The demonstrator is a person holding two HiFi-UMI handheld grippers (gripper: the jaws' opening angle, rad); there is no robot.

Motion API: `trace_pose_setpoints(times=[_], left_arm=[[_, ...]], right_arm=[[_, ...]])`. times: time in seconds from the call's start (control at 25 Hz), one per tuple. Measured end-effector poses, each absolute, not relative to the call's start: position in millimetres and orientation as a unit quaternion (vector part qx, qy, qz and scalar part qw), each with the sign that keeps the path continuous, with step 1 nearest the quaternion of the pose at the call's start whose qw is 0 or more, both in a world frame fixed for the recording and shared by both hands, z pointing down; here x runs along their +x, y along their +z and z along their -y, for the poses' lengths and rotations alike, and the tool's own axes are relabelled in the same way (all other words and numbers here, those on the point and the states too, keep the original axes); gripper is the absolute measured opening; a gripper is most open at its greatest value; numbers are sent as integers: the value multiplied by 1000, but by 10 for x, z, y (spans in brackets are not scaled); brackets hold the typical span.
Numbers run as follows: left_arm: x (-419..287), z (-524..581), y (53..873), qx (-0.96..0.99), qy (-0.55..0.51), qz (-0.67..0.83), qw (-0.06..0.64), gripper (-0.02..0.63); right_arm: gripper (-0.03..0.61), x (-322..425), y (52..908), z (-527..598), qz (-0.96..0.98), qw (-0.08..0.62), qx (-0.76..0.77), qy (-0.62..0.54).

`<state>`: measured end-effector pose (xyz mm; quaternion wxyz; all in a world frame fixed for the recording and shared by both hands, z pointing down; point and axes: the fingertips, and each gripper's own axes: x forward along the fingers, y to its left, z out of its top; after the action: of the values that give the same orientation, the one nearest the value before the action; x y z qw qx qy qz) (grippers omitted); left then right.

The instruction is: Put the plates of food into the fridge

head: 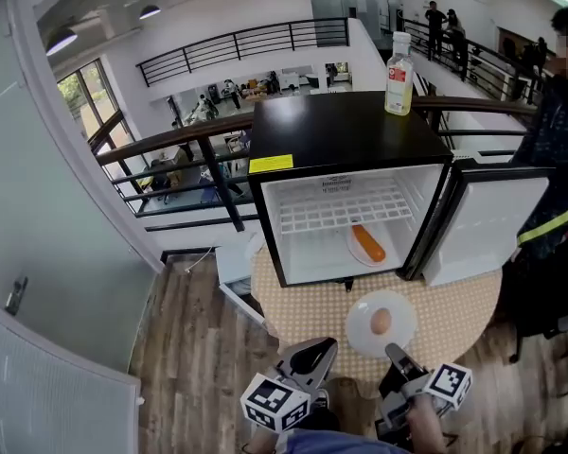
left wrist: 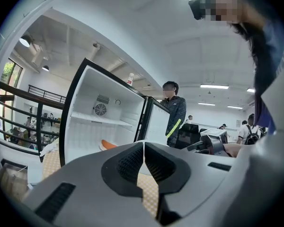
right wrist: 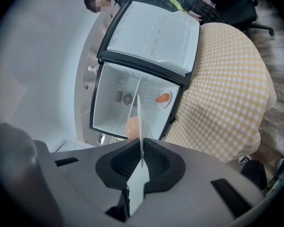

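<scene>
A white plate (head: 381, 324) with a brown egg (head: 381, 322) on it hangs over the round table's near side. My right gripper (head: 395, 353) is shut on its near rim. In the right gripper view the plate (right wrist: 140, 126) stands edge-on between the pads, with the egg (right wrist: 131, 126) to its left. The black mini fridge (head: 346, 130) stands open on the table. A second plate with an orange sausage (head: 366, 243) lies on its floor. My left gripper (head: 322, 346) is to the left of the held plate, shut and empty, and the left gripper view shows its pads (left wrist: 132, 163) meeting.
The fridge door (head: 483, 225) swings out to the right. A checked yellow cloth (head: 312, 315) covers the table. A clear bottle (head: 399, 61) stands on the fridge top. A person in a dark jacket (head: 559, 149) stands at the right, beside the door. A railing (head: 189, 140) runs behind.
</scene>
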<state>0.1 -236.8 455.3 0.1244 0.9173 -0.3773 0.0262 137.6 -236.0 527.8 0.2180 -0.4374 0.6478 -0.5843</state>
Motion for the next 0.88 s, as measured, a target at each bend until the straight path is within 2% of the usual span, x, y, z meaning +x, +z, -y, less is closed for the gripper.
trace_pose_setpoints(times=[0.36,0.88], left_arm=[[-379,2923,4593,921,24,365,133,17],[-417,3403,4735,927,28,342,151,17]], right_arm=[[28,1089,5182,2911,-645,231,-449,-573],[27,1328,4836,3749,-655,261,-481,-522]])
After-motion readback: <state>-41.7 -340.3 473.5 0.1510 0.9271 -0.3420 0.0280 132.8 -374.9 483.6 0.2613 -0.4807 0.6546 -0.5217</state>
